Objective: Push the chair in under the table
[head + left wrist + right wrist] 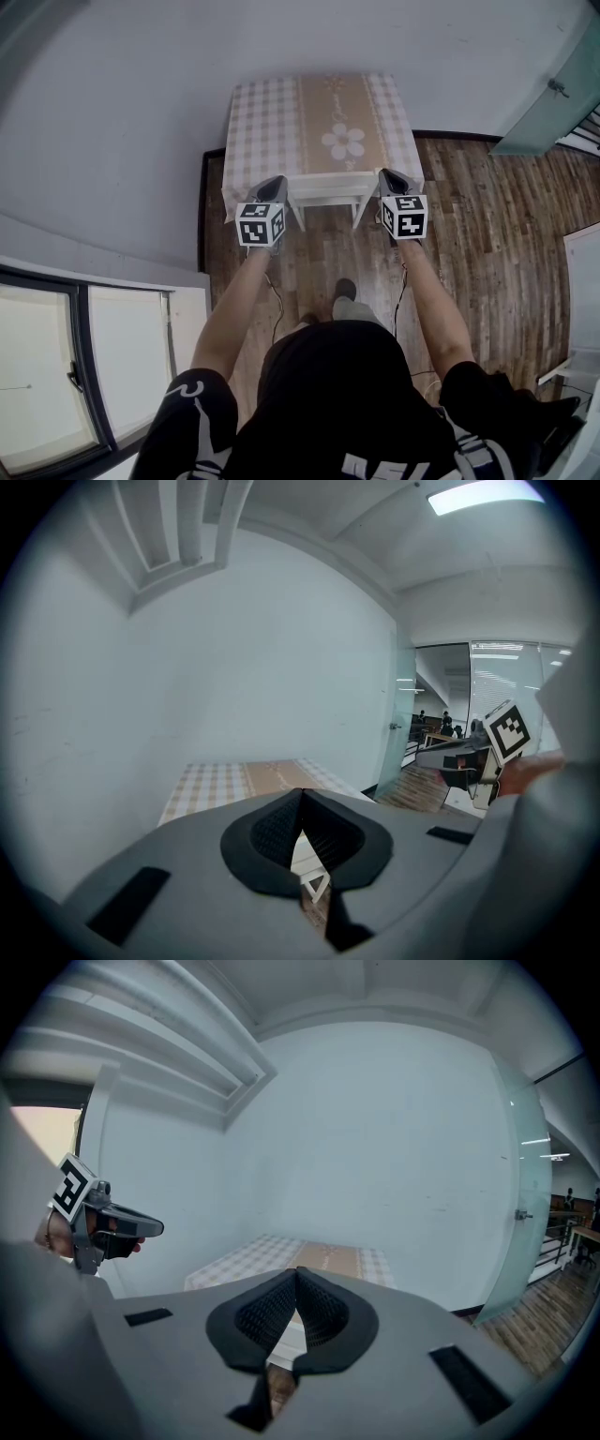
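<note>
The white chair (328, 190) is seen on the wooden floor (487, 216) at the near edge of the cloth-covered surface (272, 122). Most of it is tucked beneath that edge, and only its near part shows. The surface is set with its far edge against the pale wall (112, 112), and a flower motif (343, 141) is printed on the tan middle band of the checked cloth.

The left hand-held gripper (275, 185) is held just beside the chair's near left corner, and the right hand-held gripper (389, 176) just beside its near right corner. Whether either touches the chair cannot be told. Both are clenched, the ribbed pads pressed together with nothing gripped between them.

A frosted glass door (553, 103) is seen at the far right corner of the floor, and a dark-framed window (56, 375) low at the left. Thin cables (275, 300) are trailed across the floor between the person's forearms, and a shoe (345, 289) is planted on the boards behind the chair.
</note>
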`<state>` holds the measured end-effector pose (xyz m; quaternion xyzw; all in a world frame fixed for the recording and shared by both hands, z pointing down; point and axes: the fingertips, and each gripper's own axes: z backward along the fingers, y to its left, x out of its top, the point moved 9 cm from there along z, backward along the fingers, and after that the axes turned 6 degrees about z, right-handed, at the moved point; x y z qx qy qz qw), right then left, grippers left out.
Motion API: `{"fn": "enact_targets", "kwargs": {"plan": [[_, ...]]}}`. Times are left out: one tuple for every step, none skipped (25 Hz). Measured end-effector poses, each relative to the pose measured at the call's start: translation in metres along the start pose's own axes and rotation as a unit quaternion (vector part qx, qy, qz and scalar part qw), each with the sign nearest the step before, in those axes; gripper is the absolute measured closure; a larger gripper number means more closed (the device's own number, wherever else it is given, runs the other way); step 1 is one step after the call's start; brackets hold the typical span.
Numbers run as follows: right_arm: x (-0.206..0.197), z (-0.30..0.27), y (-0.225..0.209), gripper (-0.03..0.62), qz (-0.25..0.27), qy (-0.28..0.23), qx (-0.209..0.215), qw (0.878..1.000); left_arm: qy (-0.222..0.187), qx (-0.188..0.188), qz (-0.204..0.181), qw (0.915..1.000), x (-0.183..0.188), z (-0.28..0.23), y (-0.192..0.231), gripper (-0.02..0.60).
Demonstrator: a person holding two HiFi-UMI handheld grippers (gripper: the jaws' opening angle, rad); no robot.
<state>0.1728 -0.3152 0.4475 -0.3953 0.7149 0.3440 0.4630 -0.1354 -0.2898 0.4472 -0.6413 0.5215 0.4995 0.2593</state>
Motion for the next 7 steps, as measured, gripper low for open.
{"fn": "enact_targets", "kwargs": {"plan": [[0.0003,0.0001,0.0004,0.580,0.000,0.000,0.001,1.000,0.000,0.001,0.000,1.0000,0.0000,0.0004,0.0004,0.557],[0.0005,0.0001,0.0007,0.580,-0.001,0.000,0.003,1.000,0.000,0.001,0.000,1.0000,0.0001,0.0006,0.0007,0.557],[0.0006,0.0001,0.0009,0.580,-0.002,-0.001,0.004,1.000,0.000,0.001,-0.001,1.0000,0.0001,0.0008,0.0006,0.557],[0.0006,0.0002,0.0010,0.580,-0.002,-0.001,0.005,1.000,0.000,0.001,-0.001,1.0000,-0.0001,0.0009,0.0004,0.557],[0.0004,0.0004,0.0011,0.580,-0.002,-0.001,0.007,1.000,0.001,0.001,-0.001,1.0000,-0.0006,0.0010,0.0001,0.557],[0.0001,0.0006,0.0013,0.580,-0.002,0.000,0.008,1.000,0.002,0.001,-0.001,1.0000,-0.0014,0.0011,-0.0002,0.557],[-0.0003,0.0008,0.0015,0.580,-0.002,0.001,0.009,1.000,0.002,0.002,0.000,1.0000,-0.0022,0.0011,-0.0004,0.557]]}}
